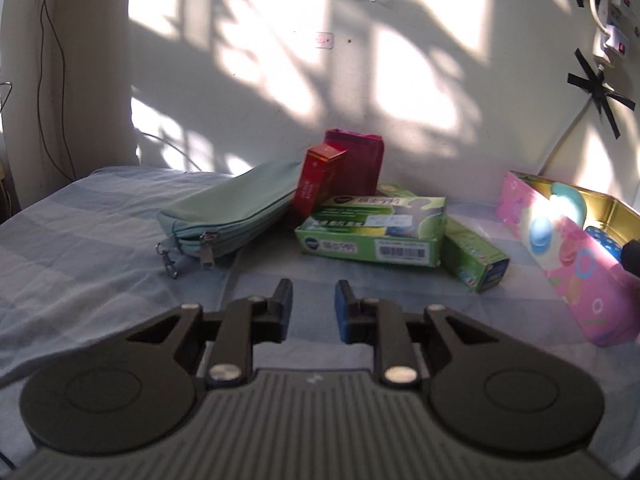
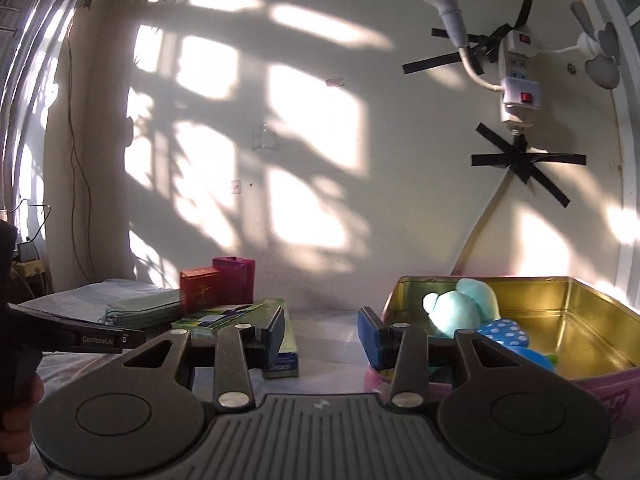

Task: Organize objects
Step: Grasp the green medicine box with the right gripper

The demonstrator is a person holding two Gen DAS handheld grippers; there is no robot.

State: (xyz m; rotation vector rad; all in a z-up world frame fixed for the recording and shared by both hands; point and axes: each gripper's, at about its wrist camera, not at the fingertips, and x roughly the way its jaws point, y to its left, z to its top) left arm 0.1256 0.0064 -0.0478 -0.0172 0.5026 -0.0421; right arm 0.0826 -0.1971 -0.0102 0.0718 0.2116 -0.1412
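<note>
A teal zip pouch [image 1: 228,216], a red box [image 1: 318,180], a magenta box [image 1: 360,162], a flat green box [image 1: 376,226] and a narrow green box [image 1: 474,258] lie on the blue checked cloth [image 1: 80,248]. A pink tin [image 1: 572,256] with a gold inside stands at the right. It holds a teal and blue plush toy [image 2: 472,316]. My left gripper [image 1: 313,306] is open and empty, short of the boxes. My right gripper [image 2: 323,334] is open and empty, by the tin's [image 2: 592,320] left wall.
A cream wall [image 1: 280,80] with sun patches stands right behind the objects. A power strip [image 2: 518,80] and taped cables hang on it at the right. The left gripper's body [image 2: 72,336] shows at the left of the right wrist view.
</note>
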